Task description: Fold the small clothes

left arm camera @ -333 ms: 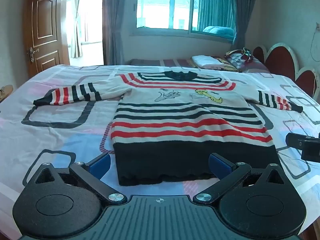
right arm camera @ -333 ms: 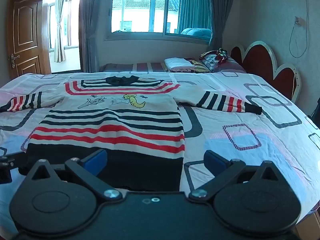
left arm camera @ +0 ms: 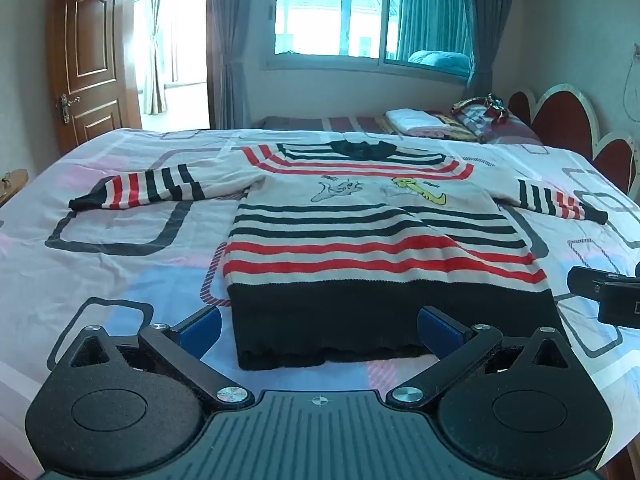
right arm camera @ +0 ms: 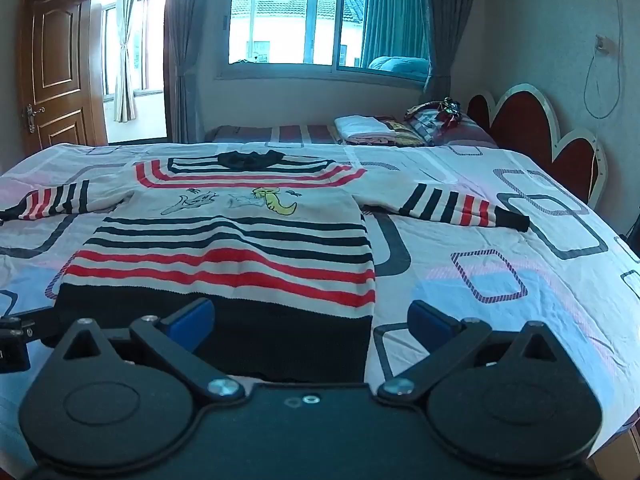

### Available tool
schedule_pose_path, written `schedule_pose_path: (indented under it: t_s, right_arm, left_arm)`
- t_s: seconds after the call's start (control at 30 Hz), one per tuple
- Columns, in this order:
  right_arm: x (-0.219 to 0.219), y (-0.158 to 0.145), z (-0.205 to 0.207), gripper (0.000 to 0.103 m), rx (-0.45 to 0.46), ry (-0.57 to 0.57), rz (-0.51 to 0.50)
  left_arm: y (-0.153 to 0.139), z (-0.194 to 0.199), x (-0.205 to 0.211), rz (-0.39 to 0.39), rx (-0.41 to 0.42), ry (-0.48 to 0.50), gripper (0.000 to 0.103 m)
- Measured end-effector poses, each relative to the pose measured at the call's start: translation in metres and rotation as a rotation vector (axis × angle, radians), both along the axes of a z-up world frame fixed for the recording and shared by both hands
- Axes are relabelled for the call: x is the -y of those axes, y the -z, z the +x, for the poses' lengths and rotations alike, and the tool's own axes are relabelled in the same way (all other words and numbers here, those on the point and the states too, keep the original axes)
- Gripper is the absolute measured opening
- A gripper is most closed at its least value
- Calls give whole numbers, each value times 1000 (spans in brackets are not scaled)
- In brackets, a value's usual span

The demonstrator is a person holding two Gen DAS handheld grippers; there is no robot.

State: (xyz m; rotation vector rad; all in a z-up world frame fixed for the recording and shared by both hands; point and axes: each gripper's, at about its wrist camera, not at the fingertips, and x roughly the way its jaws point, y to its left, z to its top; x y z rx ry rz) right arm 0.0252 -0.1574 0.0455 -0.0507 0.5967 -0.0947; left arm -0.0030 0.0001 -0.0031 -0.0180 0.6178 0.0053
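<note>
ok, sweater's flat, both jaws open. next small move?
Probably bring the left gripper and right gripper down onto the black hem corners. The sweater lies spread flat on the bed, sleeves out, nothing folded; both grippers' jaws stand wide and empty near that hem.

Your left wrist view sits low at the near edge of the bed with the pale patterned sheet (left arm camera: 120, 272), facing the far window, close behind the black hem of the striped knit sweater (left arm camera: 360, 240), which lies centred. Your right wrist view looks the same way from further right; the sweater (right arm camera: 224, 248) falls left of centre. Both views share the sweater, bed and window. Each view catches the other gripper's body at its edge.
</note>
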Motion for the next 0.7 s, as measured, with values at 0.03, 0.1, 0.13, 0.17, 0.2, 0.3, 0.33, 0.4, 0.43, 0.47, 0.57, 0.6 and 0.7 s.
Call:
schedule_pose_path:
  t_s: [0.03, 0.1, 0.13, 0.17, 0.2, 0.3, 0.33, 0.4, 0.43, 0.47, 0.57, 0.6, 0.7]
  right_arm:
    - [1, 1, 0, 102, 4, -1, 4]
    - [6, 7, -2, 102, 19, -3, 6]
    - [7, 7, -2, 103, 18, -4, 7]
    - [7, 7, -2, 102, 18, -3, 8]
    - [6, 7, -2, 102, 17, -1, 8]
    - [4, 7, -2, 103, 11, -4, 4]
    - [4, 7, -3, 103, 12, -4, 3]
    - [4, 7, -2, 102, 12, -6, 5]
    - [4, 6, -2, 102, 13, -5, 5]
    - [5, 6, -2, 102, 14, -5, 6]
    - [6, 6, -1, 102, 17, 0, 8]
    - [5, 7, -2, 102, 17, 0, 7]
    - [5, 7, -2, 102, 17, 2, 4]
  left_arm:
    - [0, 0, 0, 1, 0, -2, 103]
    - [1, -1, 0, 0, 1, -2, 103]
    - [1, -1, 1, -2, 0, -1, 103]
    - [1, 1, 1, -3, 0, -2, 103]
    - [1, 1, 1, -2, 0, -3, 103]
    - [0, 0, 2, 3, 0, -3, 103]
    - [0, 0, 2, 3, 0, -3, 103]
    - [0, 0, 2, -1, 0, -4, 103]
    - [0, 1, 2, 0, -1, -3, 103]
    - [0, 1, 2, 0, -1, -3, 103]
    - [0, 2, 2, -2, 0, -3, 103]
    - [1, 2, 2, -3, -1, -3, 103]
    - [1, 3, 2, -3, -3, -3, 103]
